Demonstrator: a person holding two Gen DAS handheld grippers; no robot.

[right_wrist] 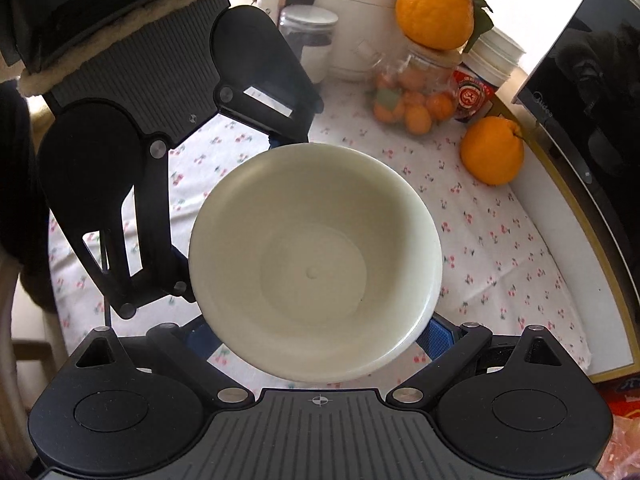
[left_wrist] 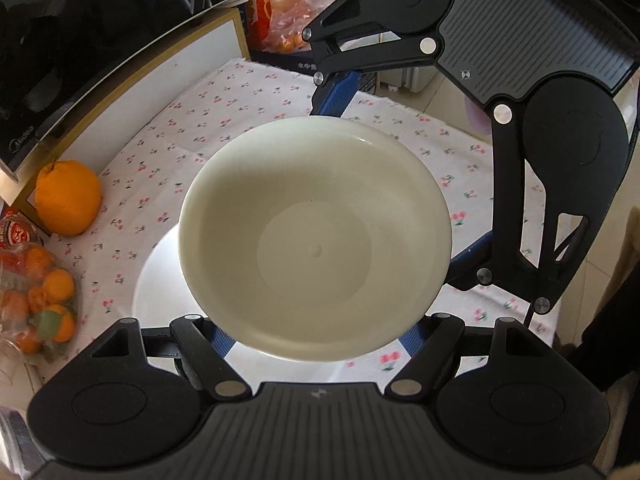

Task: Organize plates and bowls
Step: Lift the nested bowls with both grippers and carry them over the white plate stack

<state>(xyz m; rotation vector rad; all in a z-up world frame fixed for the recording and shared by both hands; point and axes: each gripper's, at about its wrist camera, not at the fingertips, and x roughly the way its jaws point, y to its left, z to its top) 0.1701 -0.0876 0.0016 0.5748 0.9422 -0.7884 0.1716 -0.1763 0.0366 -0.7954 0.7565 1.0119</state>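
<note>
Carried between two tools above a desk [left_wrist: 256, 92] draped in a white cloth printed with small red cherries: a cream-white, shallow round plastic bowl [left_wrist: 316, 236], empty, lifted clear of the cloth. Left hand-held gripper [left_wrist: 316, 340] clamped across the bowl's near rim, blue pads pressed to either side; right hand-held gripper [right_wrist: 320, 338] likewise clamped on the same bowl from the opposite side. Both tilted steeply downward over the load.

Directly beneath in the left wrist view, a flat white round plate [left_wrist: 160, 280] lying on the cloth toward the desk's near edge, bare as far as seen. Step in hand, by the look of it: transport of the bowl for stacking or grouping. Next move likely calling for level carriage, both grips eased together, and a centred set-down so the bowl would not skid or tip.

Along the desk's far edge in the right wrist view: a clear plastic bag [right_wrist: 408, 100] filled with small oranges, a large loose orange [right_wrist: 492, 150] beside it, another large orange [right_wrist: 438, 12] perched atop a jar, a red-labelled tub [right_wrist: 472, 96], and a stack of white containers [right_wrist: 496, 56], contents hidden. Black microwave oven [right_wrist: 592, 112] standing at that corner.
</note>
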